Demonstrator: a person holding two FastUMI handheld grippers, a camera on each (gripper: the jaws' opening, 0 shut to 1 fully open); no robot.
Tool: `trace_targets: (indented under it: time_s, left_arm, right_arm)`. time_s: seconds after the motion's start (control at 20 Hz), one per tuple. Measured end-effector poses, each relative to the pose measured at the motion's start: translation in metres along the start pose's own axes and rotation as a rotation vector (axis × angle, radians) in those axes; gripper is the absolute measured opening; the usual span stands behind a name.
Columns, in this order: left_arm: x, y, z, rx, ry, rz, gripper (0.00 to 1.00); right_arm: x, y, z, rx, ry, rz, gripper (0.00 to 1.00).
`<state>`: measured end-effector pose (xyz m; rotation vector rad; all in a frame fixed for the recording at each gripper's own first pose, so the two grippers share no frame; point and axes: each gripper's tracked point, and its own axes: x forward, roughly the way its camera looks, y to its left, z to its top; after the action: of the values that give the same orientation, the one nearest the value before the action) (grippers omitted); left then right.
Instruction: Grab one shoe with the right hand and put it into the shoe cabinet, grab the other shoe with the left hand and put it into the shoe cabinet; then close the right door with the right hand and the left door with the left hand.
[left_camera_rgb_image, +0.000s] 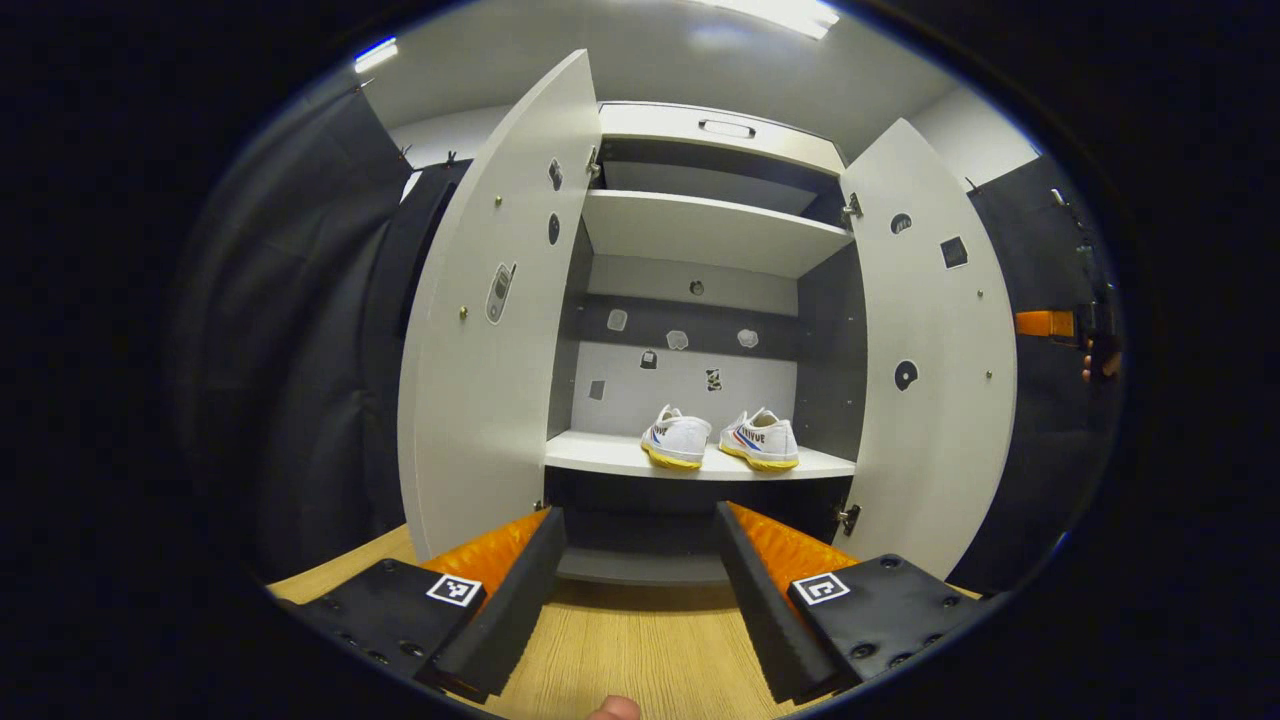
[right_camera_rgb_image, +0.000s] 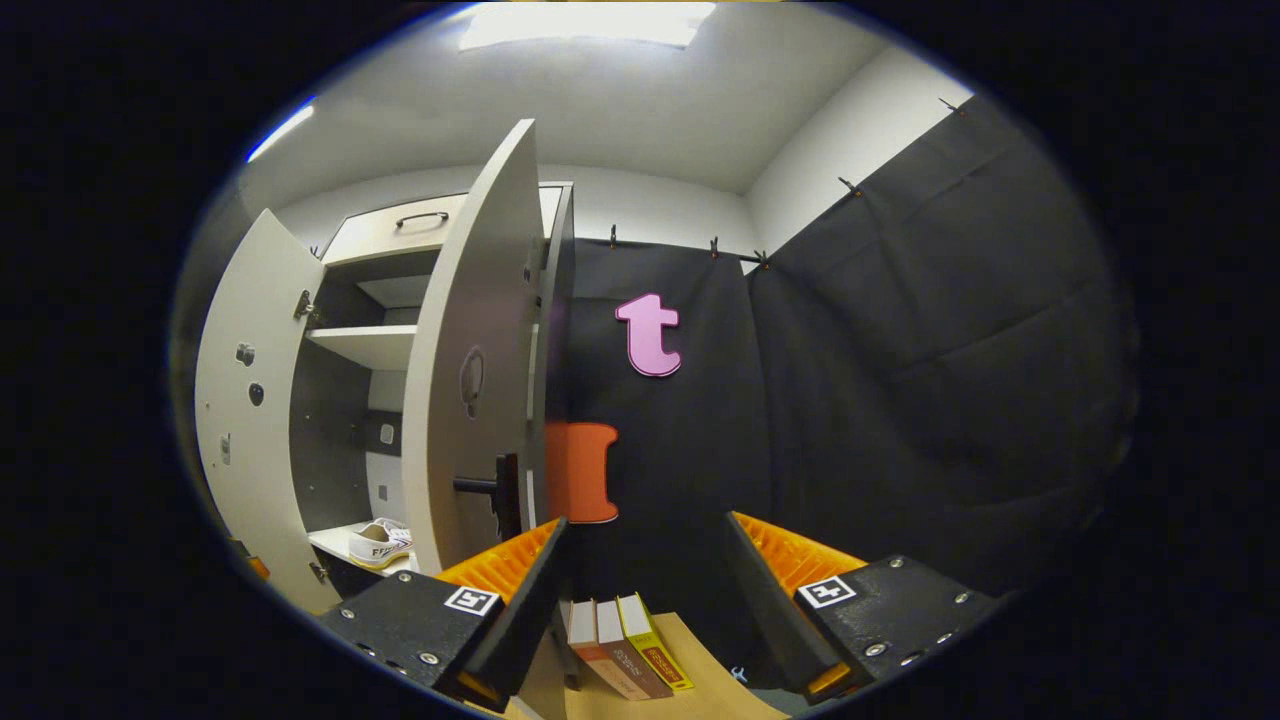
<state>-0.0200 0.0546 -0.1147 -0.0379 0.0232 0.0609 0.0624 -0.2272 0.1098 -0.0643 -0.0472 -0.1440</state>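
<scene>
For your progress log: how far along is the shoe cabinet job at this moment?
Done: both shoes sit side by side on the cabinet's shelf. In hand: nothing; the left tool and the right tool are open and empty, the right one beside the right door's outer face. Left: both doors, since the left door also stands wide open.

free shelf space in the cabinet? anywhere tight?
Upper shelf is bare. On the lower shelf, bare strips lie left of the left shoe and right of the right shoe. Tight: the narrow gap between the shoes.
</scene>
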Motion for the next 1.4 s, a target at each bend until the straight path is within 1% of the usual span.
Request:
trace_targets:
  time_s: [0.1,0.15,0.2,0.25,0.3,0.4,0.5,0.65,0.85,1.05,1.1,1.15,1.2,1.3,1.35,1.4]
  left_arm:
    - [0.000,-0.001,-0.003,-0.002,0.009,-0.003,0.96]
    - [0.001,0.000,-0.006,-0.006,0.019,0.002,0.97]
    - [-0.001,0.001,-0.008,-0.011,0.026,0.006,0.97]
    - [-0.001,0.002,-0.011,-0.016,0.034,0.009,0.97]
    - [-0.002,0.003,-0.012,-0.021,0.039,0.011,0.97]
    - [-0.001,0.004,-0.014,-0.022,0.044,0.010,0.96]
    - [-0.001,0.006,-0.013,-0.018,0.040,0.011,0.97]
    - [0.001,0.008,-0.016,-0.031,0.048,0.010,0.97]
    - [-0.001,0.016,-0.021,-0.035,0.060,0.022,0.97]
    - [-0.002,0.021,-0.025,-0.025,0.068,0.022,0.97]
    - [-0.002,0.022,-0.024,-0.023,0.066,0.022,0.94]
    - [-0.002,0.024,-0.025,-0.022,0.067,0.023,0.97]
    - [-0.001,0.026,-0.025,-0.022,0.067,0.026,0.97]
    - [0.000,0.029,-0.025,-0.020,0.066,0.028,0.97]
    - [-0.001,0.031,-0.025,-0.017,0.065,0.033,0.97]
    - [-0.001,0.033,-0.024,-0.015,0.064,0.037,0.97]
  right_arm:
    - [0.006,0.007,-0.006,0.015,0.029,0.023,0.93]
    - [0.007,0.009,-0.006,0.012,0.024,0.023,0.99]
    - [0.006,0.011,-0.003,-0.001,0.004,0.017,0.93]
    - [0.007,0.012,-0.004,-0.016,-0.003,0.010,0.99]
    - [0.006,0.015,-0.004,-0.027,-0.005,0.011,0.91]
    - [0.002,0.026,-0.004,-0.052,-0.006,0.023,0.89]
    - [0.000,0.040,-0.002,-0.060,-0.008,0.051,0.88]
    - [-0.004,0.070,-0.005,-0.020,0.010,0.119,0.88]
    - [-0.004,0.103,-0.004,-0.029,0.005,0.174,0.89]
    - [0.001,0.138,-0.008,0.025,0.020,0.251,0.88]
    - [0.003,0.146,-0.009,0.029,0.021,0.268,0.88]
    - [0.005,0.153,-0.010,0.030,0.019,0.283,0.88]
    - [0.008,0.158,-0.010,0.031,0.017,0.290,0.88]
    - [0.014,0.173,-0.012,0.039,0.020,0.314,0.90]
    - [0.015,0.182,-0.011,0.048,0.022,0.332,0.97]
    - [0.015,0.191,-0.011,0.056,0.020,0.351,0.91]
